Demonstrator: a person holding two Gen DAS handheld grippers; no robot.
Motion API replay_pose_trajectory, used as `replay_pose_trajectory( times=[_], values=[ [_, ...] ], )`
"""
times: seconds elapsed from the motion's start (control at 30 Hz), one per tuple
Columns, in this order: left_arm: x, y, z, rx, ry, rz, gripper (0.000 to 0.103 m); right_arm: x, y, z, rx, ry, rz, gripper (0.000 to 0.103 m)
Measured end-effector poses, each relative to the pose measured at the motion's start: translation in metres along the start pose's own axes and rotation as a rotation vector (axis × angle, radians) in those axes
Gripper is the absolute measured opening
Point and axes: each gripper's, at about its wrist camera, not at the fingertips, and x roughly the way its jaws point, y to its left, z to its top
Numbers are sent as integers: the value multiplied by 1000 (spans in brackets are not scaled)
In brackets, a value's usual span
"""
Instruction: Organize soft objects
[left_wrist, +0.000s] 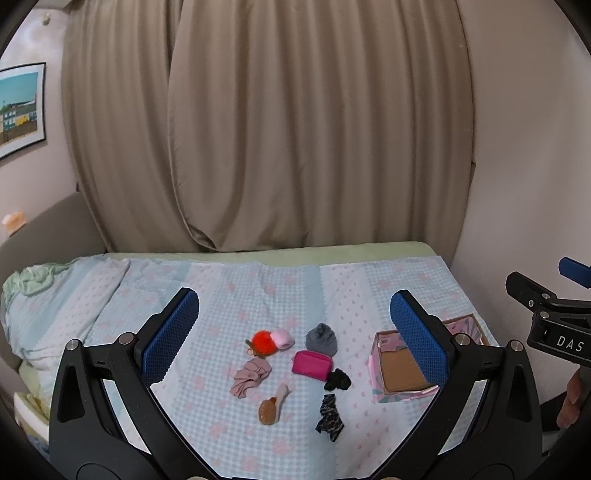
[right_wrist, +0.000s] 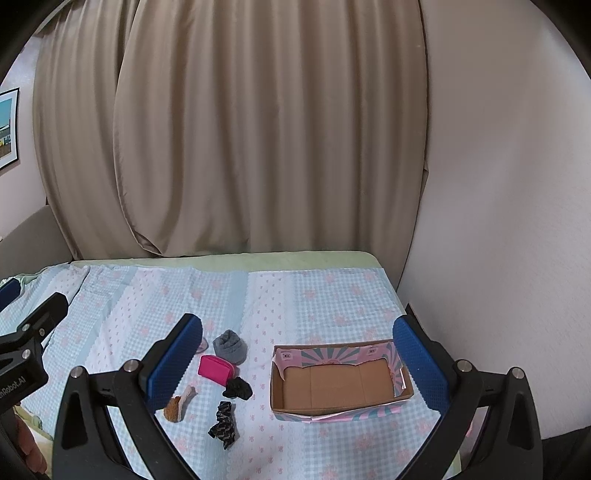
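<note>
Several soft things lie on the checked bedspread (left_wrist: 258, 288): an orange pompom (left_wrist: 263, 342), a pink roll (left_wrist: 282, 338), a grey rolled sock (left_wrist: 322, 339), a magenta pouch (left_wrist: 312, 364), a dusty-pink cloth (left_wrist: 250, 376), a black scrunchie (left_wrist: 338, 380), a brown drumstick toy (left_wrist: 272, 406) and a patterned black cloth (left_wrist: 330, 417). An open, empty cardboard box (right_wrist: 334, 382) stands to their right. My left gripper (left_wrist: 293, 332) is open above the pile. My right gripper (right_wrist: 297, 354) is open, held above the bed between the pile and the box.
Beige curtains (left_wrist: 295, 129) hang behind the bed. A white wall (right_wrist: 498, 221) borders the bed's right edge. A crumpled green sheet (left_wrist: 33, 280) lies at the far left. A framed picture (left_wrist: 18, 110) hangs on the left wall.
</note>
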Motion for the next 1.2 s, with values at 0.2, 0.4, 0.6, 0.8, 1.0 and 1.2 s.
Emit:
replay_pose_trajectory(
  times=[0.2, 0.4, 0.6, 0.8, 1.0, 1.2],
  values=[
    [0, -1, 0, 0, -8, 1, 103, 1, 0, -1, -4, 5, 5, 103],
    [2, -1, 2, -8, 1, 3, 103, 4, 0, 0, -16, 11, 15, 103],
    [8, -2, 4, -14, 14, 3, 103, 6, 0, 0, -18, 18, 18, 103],
    [14, 5, 1, -19, 25, -2, 103, 18, 13, -5, -23, 40, 34, 103],
    [53, 42, -23, -23, 120, -29, 103, 54, 50, -29, 3, 109, 61, 103],
    [116, 88, -61, -8, 224, -44, 103, 108, 99, -67, 17, 165, 75, 103]
  ],
)
